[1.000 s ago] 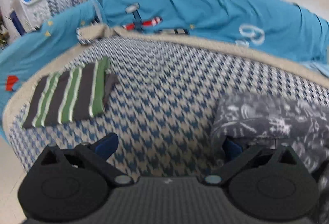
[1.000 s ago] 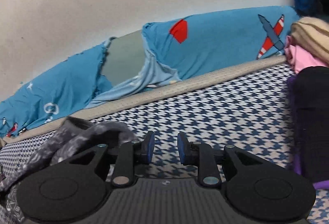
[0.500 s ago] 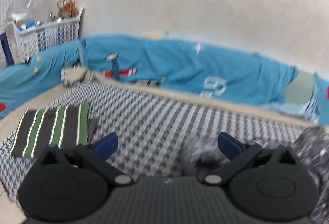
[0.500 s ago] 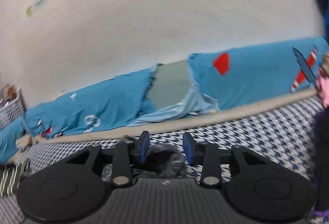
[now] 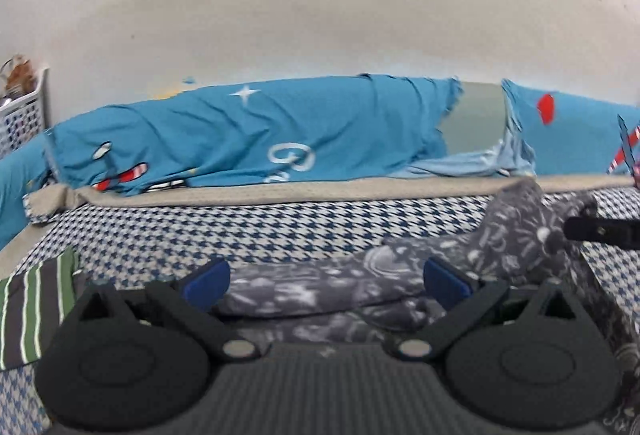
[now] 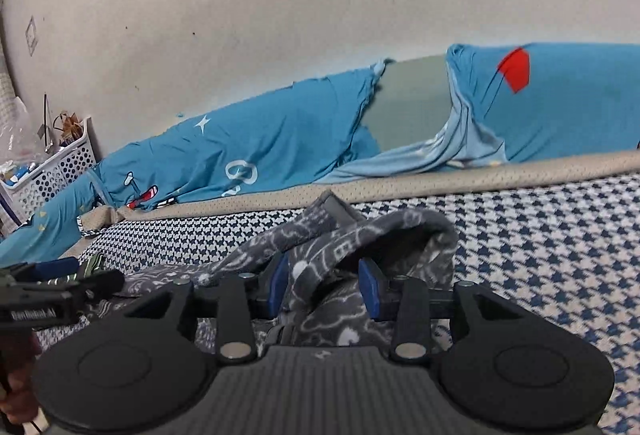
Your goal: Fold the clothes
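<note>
Left tongs (image 5: pixel 326 281): the jaws are held wide apart; the grey patterned garment (image 5: pixel 360 291) lies between and beyond the blue pads (image 5: pixel 206 281), but no pad is seen to press on it.
Right tongs (image 6: pixel 323 285): the jaws have just been opening and stand partly apart; a raised fold of the garment (image 6: pixel 344 247) sits between the two pads (image 6: pixel 370 289). No pressing is seen (the fold looks loose between them), so it is judged not clamped.
Garment: it lies crumpled on the houndstooth blanket (image 6: pixel 540 235), directly ahead of both tongs, its highest hump at the right tongs.
Step in hand: judged to be a new grasp on the garment, so that it can be lifted and spread before folding.
How to do it well: an edge or a corner should be looked for, not the middle of the hump; one layer only should be taken by each pair of jaws, and the two grasps should be kept well apart along the same edge.
Risk: if a bunch of cloth is pinched, the garment will probably hang twisted and the fold will be uneven.
Beside: a striped folded piece (image 5: pixel 36 311) rests left of the left tongs (already done, it seems), and should be left undisturbed.
</note>
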A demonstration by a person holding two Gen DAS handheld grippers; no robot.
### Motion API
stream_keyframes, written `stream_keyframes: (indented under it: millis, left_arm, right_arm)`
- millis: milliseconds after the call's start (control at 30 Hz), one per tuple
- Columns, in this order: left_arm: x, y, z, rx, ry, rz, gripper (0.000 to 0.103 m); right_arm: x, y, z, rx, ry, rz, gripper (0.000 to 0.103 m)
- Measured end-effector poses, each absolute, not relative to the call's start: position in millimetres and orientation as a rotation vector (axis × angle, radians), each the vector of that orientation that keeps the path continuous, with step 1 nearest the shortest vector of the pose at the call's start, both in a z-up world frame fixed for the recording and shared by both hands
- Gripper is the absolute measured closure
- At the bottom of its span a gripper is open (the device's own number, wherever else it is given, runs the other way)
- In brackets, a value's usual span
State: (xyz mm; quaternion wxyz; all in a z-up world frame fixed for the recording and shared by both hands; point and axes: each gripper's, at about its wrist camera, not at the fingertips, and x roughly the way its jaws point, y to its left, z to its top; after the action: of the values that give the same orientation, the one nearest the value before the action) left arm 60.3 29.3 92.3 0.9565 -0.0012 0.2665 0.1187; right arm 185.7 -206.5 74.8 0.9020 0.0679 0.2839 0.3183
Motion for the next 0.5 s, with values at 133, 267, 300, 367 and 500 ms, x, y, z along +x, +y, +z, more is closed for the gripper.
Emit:
stream_keyframes:
  millis: [133, 267, 300, 367, 500]
  left_arm:
    - [73.3, 20.9, 83.4, 0.008, 0.547, 0.211, 0.000]
    - [82.3, 11.6, 78.7, 0.029, 0.550, 0.184, 0.000]
    - [84.3, 9.4, 77.4, 0.034, 0.553, 0.174, 0.000]
    - [89.4, 5.4, 73.7, 0.044, 0.559, 0.165, 0.000]
    - [100.0, -1.0, 65.5, 0.063, 0.573, 0.162, 0.000]
  right_arm:
    - [190.3, -200.4, 68.7, 0.160, 0.616, 0.655, 0.065]
    - [194.7, -193.6, 63.4, 0.165, 0.630, 0.662, 0.065]
    - [195.6, -191.9, 62.0, 0.166, 0.632, 0.665, 0.065]
    - [196.7, -188.1, 58.9, 0.161, 0.630, 0.667, 0.065]
    - [199.7, -180.1, 53.7, 0.155, 0.631, 0.677, 0.065]
